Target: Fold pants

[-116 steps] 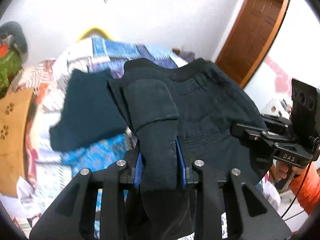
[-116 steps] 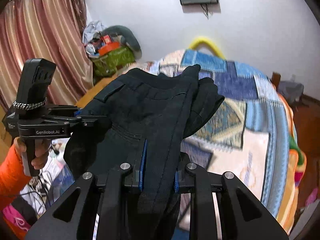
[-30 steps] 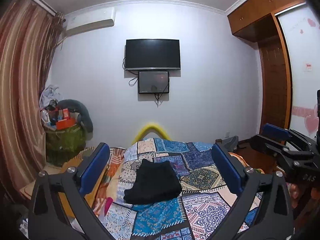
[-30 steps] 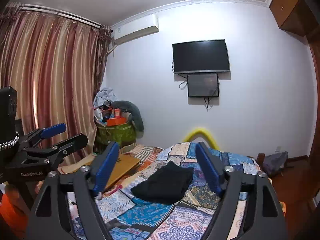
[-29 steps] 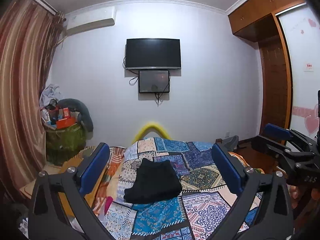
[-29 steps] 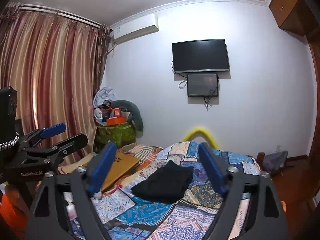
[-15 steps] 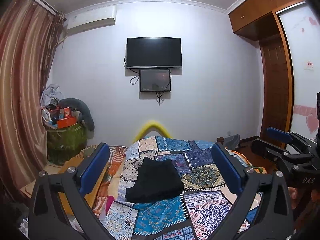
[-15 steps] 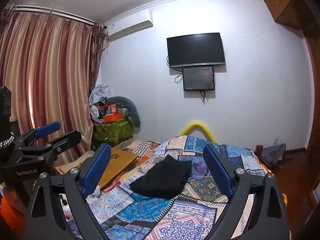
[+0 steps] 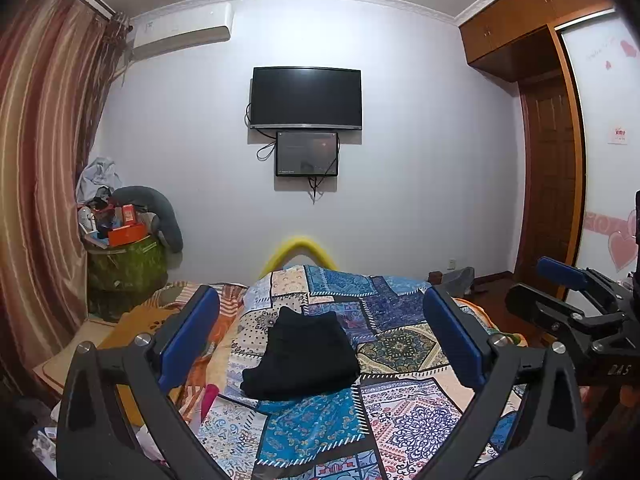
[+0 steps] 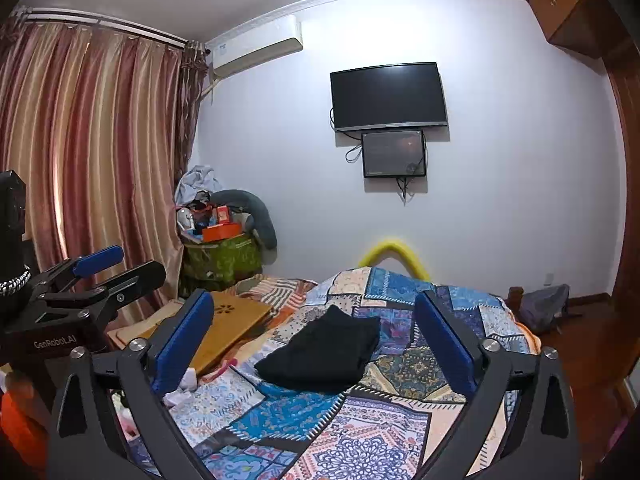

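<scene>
Pants point(image 9: 300, 360) lay folded into a compact black stack on the patchwork bedspread point(image 9: 404, 412), roughly mid-bed, slightly toward the curtain side, touching neither tool. Left gripper point(image 9: 320, 340) stood wide open, blue pads point(image 9: 188, 336) far apart, nothing between them; the stack only appeared framed in the gap, well beyond the fingertips. Right gripper point(image 10: 312, 340) likewise wide open and empty, jaws having just been opening further, no cloth between its pads point(image 10: 180, 344). In the right wrist view the pants point(image 10: 320, 356) sat on the same quilt, far edge pointing at the headboard end, near edge a little uneven. Each camera caught the other tool at frame edge: the right one at the right border of the left view, the left one at the left border of the right view, with an orange sleeve point(image 10: 16, 420) below it. Both tools pointed roughly level toward the far wall. Background: wall TV point(image 9: 306, 98) with a smaller screen point(image 9: 307, 154) under it, air conditioner point(image 9: 182, 30) above striped curtains point(image 10: 88, 168), cluttered green bin point(image 9: 124, 268) in the corner, yellow curved piece point(image 9: 300, 250) at the bed's far end, wooden board point(image 10: 232, 328) beside the bed, wooden wardrobe and door point(image 9: 548, 184) on the right.
</scene>
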Motion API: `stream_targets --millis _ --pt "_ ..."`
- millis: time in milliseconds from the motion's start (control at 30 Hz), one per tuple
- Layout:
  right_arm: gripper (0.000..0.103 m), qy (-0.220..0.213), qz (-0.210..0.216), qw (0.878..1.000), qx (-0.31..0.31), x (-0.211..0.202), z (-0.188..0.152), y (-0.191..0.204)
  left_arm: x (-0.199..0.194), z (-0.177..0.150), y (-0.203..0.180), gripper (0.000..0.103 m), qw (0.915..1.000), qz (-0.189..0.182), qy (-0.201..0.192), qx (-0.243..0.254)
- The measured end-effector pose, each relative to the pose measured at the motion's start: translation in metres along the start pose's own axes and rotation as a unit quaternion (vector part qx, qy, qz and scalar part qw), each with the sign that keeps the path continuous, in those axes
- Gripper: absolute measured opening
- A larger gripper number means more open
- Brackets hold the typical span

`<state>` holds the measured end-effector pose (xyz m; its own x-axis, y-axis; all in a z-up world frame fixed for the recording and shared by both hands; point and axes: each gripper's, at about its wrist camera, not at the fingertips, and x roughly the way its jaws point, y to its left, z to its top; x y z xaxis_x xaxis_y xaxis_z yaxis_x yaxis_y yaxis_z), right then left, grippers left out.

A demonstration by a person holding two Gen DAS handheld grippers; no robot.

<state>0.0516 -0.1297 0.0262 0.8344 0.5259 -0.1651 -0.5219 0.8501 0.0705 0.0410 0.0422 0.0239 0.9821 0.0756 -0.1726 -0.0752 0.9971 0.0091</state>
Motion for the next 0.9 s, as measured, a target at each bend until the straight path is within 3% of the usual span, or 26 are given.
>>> stream_targets --millis 900 --pt "0.102 0.007 -0.003 1.0 0.001 -0.0018 0.0055 -0.0008 0.0008 -0.0035 0.0004 0.103 0.9999 -0.001 0.009 -0.005"
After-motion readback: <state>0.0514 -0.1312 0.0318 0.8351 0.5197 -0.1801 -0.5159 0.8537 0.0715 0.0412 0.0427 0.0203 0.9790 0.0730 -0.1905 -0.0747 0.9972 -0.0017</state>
